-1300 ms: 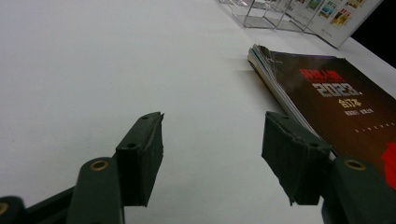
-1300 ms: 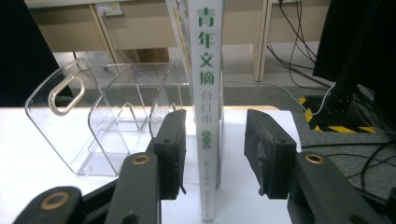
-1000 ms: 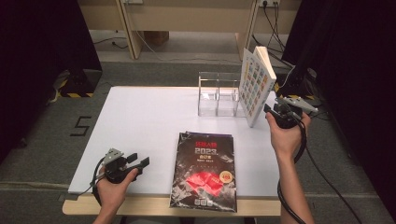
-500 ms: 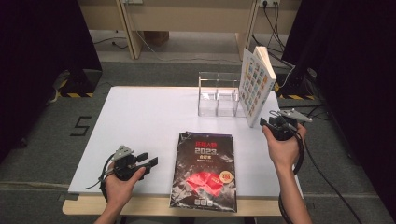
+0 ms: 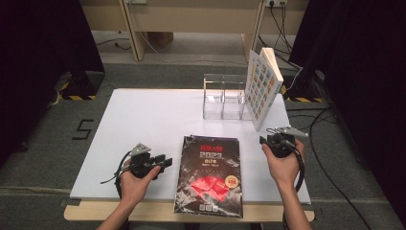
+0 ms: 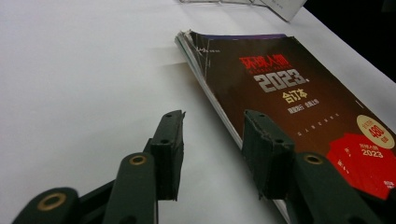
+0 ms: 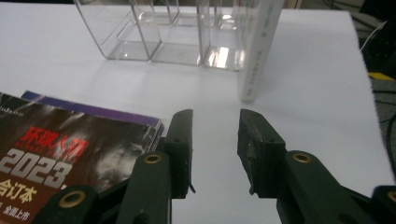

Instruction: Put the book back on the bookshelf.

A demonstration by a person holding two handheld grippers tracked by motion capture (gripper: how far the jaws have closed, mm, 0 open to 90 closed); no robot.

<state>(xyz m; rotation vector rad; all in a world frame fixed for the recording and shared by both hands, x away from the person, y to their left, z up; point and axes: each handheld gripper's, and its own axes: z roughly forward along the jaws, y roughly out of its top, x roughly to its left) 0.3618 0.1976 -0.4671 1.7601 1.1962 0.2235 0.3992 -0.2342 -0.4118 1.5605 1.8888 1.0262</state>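
Thick, dark-covered magazine (image 5: 209, 181) lying flat on the surface (image 5: 143, 120): probably heavy and floppy, best pinched at its side edges by the left gripper (image 6: 212, 142) and right gripper (image 7: 215, 135), whose empty jaws have just been closing.

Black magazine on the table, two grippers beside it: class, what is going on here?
A person holds a two-jaw gripper in each hand over a white table. The left gripper sits at the left edge of the black magazine, which lies flat; its jaws have just been closing, with nothing pinched between them. The right gripper is low at the magazine's right side, jaws also narrowing and empty. Behind, a white book leans against a clear plastic organizer. Nothing is gripped yet.
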